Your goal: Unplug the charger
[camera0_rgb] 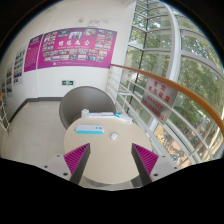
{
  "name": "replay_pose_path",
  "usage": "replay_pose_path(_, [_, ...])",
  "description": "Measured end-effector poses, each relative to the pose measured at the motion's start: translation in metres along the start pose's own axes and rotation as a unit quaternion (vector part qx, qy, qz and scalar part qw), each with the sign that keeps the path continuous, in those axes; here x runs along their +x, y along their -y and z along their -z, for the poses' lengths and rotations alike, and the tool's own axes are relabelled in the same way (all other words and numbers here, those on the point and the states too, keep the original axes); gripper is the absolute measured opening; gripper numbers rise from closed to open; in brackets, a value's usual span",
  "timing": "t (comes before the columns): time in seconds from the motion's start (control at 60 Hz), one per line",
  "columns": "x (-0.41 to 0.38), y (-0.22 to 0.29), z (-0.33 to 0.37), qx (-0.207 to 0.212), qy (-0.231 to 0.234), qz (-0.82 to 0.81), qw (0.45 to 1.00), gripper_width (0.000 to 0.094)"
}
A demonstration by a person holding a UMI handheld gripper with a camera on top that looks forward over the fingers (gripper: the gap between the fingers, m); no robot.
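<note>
A white power strip with a bluish label lies on the far half of a round beige table. A white charger sits at its right end, and a small white object lies just in front of it. My gripper hovers above the near part of the table, well short of the strip. Its fingers are wide open with nothing between them; the left pad and the right pad show magenta.
A grey round-backed chair stands just behind the table. A tall curved glass wall with an orange handrail runs along the right. Pink posters hang on the far white wall, with open floor to the left.
</note>
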State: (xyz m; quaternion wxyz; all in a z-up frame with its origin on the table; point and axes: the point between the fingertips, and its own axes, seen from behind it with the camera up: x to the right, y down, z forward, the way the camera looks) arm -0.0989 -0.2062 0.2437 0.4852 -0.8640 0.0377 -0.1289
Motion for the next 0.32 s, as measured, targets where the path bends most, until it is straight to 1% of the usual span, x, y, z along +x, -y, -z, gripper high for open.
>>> replay_pose_path(0.133, [-0.001,-0.009,0.018,-0.005,0.006,-0.001,1.000,0.0852])
replay_pose_path(0.217, [-0.002,-0.015,0.024,-0.014,0.016,-0.001,1.000,0.0851])
replay_pose_path(0.317, [-0.001,-0.019,0.025,-0.015,0.017,-0.007,1.000,0.0854])
